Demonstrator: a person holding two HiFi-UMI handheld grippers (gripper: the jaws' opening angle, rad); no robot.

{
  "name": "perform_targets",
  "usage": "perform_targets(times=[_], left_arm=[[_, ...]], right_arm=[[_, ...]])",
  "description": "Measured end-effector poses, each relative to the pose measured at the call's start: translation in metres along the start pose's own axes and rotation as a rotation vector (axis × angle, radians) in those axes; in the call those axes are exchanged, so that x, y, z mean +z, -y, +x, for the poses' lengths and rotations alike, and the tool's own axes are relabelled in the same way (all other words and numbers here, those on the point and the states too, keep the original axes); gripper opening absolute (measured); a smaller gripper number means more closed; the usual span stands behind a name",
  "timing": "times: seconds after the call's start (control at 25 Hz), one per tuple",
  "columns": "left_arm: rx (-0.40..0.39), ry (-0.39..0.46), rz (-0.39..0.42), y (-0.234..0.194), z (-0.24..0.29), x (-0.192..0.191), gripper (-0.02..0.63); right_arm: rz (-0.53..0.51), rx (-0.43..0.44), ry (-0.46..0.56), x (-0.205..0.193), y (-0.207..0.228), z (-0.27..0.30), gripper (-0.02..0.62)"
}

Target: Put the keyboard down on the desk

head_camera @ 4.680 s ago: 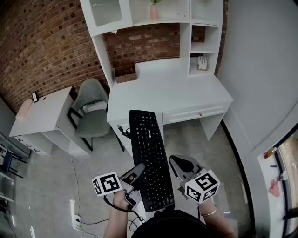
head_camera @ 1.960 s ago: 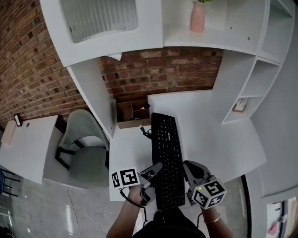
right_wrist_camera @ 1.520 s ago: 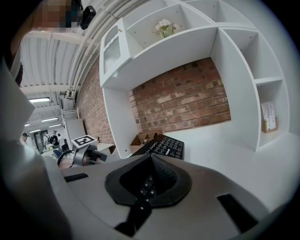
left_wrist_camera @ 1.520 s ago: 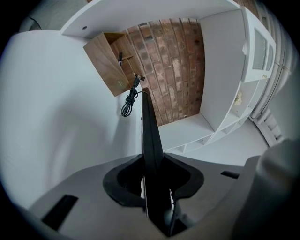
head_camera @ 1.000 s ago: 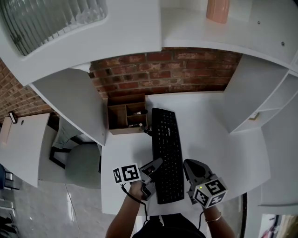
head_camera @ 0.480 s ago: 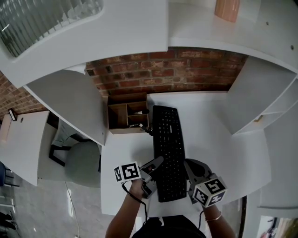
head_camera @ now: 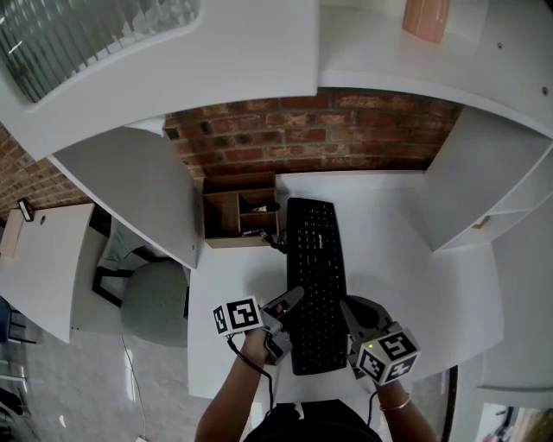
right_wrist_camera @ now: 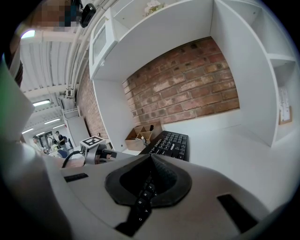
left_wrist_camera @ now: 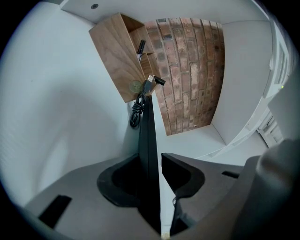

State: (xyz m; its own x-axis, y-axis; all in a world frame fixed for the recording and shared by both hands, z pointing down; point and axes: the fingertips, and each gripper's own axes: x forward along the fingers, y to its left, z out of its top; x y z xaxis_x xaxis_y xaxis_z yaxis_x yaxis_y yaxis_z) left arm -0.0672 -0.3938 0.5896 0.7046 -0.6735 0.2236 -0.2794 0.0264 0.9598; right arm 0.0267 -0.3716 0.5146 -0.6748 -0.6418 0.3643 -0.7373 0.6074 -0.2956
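Note:
The black keyboard (head_camera: pixel 316 268) lies lengthwise on the white desk (head_camera: pixel 397 259), its far end near the brick wall. My left gripper (head_camera: pixel 283 309) is at the keyboard's near left edge. In the left gripper view the keyboard (left_wrist_camera: pixel 149 122) runs edge-on between the jaws of the left gripper (left_wrist_camera: pixel 152 157). Those jaws are opening, and a thin white gap shows beside one jaw. My right gripper (head_camera: pixel 356 318) is at the near right edge. In the right gripper view the right gripper (right_wrist_camera: pixel 151 157) is shut on the keyboard (right_wrist_camera: pixel 171 140), with keys showing between its jaws.
A wooden organiser box (head_camera: pixel 239 217) stands at the desk's back left. The keyboard's coiled cable (head_camera: pixel 275 242) lies next to it. A white hutch with a pink vase (head_camera: pixel 426 17) hangs over the desk. A grey chair (head_camera: pixel 151 302) is left of the desk.
The keyboard has gone from being held over the floor to lying over the desk. In the last second it slid slightly toward the wall, and both grippers stayed at its near end.

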Motion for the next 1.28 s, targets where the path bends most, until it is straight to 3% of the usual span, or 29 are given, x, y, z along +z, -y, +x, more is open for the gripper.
perform_targets(times=[0.24, 0.68, 1.28], left_arm=[[0.013, 0.007, 0.005, -0.001, -0.001, 0.0, 0.138], [0.115, 0.036, 0.109, -0.005, -0.025, 0.006, 0.169], [0.279, 0.095, 0.434, 0.023, -0.085, 0.001, 0.141]], right_arm=[[0.004, -0.004, 0.0, -0.001, 0.003, -0.003, 0.006], [0.001, 0.007, 0.015, 0.001, -0.001, -0.006, 0.005], [-0.017, 0.012, 0.054, -0.003, -0.035, -0.03, 0.006]])
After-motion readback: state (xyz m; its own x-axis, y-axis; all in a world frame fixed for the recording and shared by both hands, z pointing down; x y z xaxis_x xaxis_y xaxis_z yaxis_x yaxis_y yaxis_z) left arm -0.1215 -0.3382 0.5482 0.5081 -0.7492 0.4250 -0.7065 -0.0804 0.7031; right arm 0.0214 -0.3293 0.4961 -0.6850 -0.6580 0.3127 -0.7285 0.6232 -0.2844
